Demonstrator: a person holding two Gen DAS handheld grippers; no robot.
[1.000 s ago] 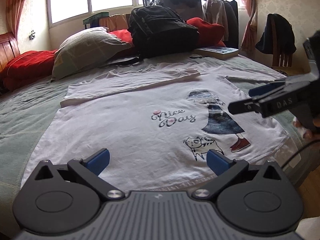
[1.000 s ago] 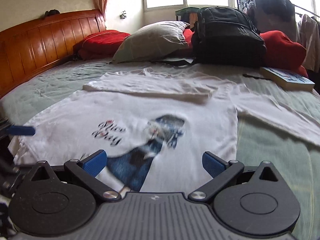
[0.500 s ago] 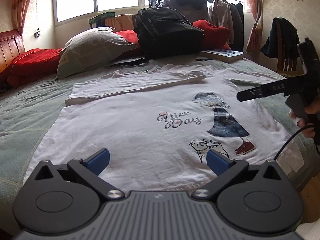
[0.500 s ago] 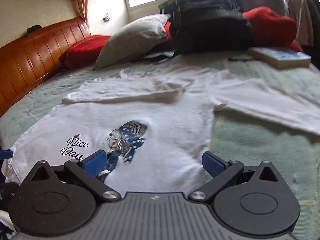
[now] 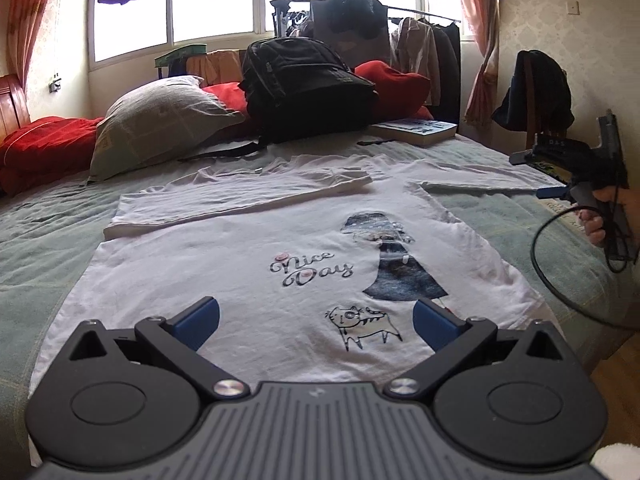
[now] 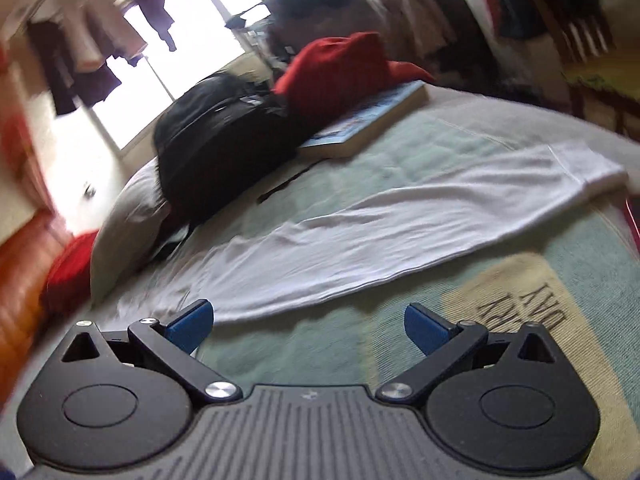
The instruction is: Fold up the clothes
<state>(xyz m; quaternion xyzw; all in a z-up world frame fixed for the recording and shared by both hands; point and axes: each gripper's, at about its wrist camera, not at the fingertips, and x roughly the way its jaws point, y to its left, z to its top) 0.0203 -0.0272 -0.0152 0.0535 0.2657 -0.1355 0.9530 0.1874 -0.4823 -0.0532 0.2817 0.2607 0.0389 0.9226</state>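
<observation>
A white long-sleeved shirt (image 5: 256, 264) lies flat on a bed (image 5: 36, 240), printed side up, with its hem at the bed's near edge. The print shows the words "Nice Day", a figure in a blue dress and a small cat. One sleeve (image 5: 240, 196) is folded across the chest. The other sleeve (image 6: 400, 232) stretches out straight over the green bedspread toward the bed's right edge.

The left gripper (image 5: 316, 322) hovers just above the hem, its blue-tipped jaws spread wide and empty. The right gripper (image 6: 308, 322), held by a hand (image 5: 598, 224) at the bed's right edge, points at the stretched-out sleeve; its jaws are also wide apart, holding nothing. Its view is tilted and blurred.

Along the bed's far edge sit a grey pillow (image 5: 160, 124), a black backpack (image 5: 304, 88), red cushions (image 5: 396, 84) and a book (image 5: 416, 130). A wooden headboard (image 5: 14, 100) stands at the left end. Clothes hang by the window (image 5: 216, 8) behind.
</observation>
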